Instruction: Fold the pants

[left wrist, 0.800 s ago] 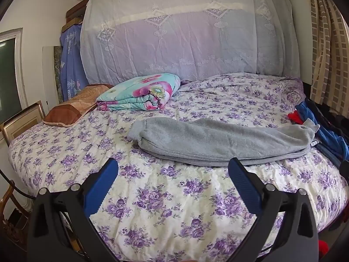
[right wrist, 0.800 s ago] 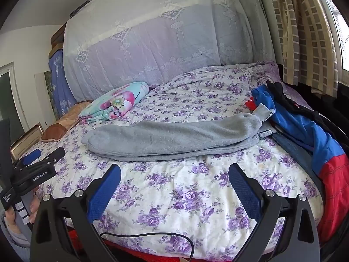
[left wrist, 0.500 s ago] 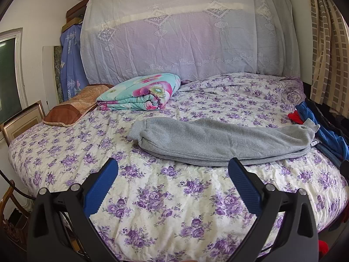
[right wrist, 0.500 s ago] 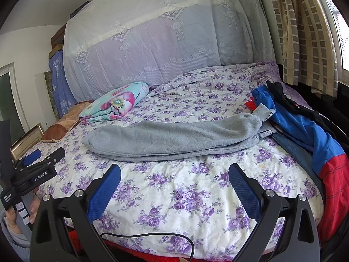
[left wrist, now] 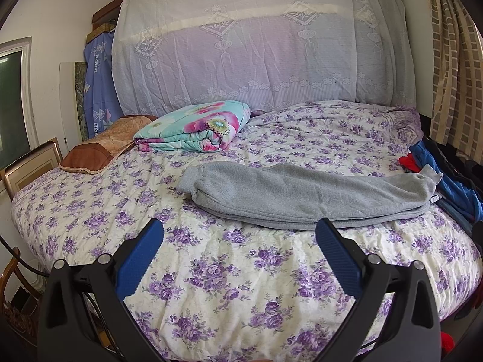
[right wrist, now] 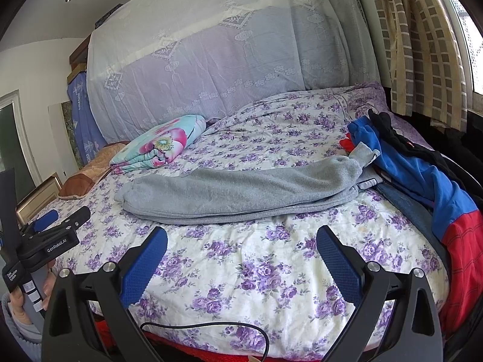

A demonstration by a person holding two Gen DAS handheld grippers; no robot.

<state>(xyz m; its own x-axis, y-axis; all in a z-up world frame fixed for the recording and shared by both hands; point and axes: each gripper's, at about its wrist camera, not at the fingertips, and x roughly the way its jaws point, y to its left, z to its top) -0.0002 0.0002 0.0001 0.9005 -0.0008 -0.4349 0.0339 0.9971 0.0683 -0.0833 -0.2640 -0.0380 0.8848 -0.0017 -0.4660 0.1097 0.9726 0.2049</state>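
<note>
The grey pants point(left wrist: 305, 199) lie lengthwise across the floral bedspread point(left wrist: 241, 286), leg over leg, at twelve o'clock from the left gripper point(left wrist: 240, 241) and just beyond its fingertips, cuffs toward nine o'clock and waistband toward three. From the right gripper point(right wrist: 241, 242) they also sit at twelve o'clock, apart from it. Both grippers stand spread wide, holding and touching nothing.

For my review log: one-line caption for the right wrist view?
Open right gripper faces grey pants lying lengthwise on the floral bed.
</note>
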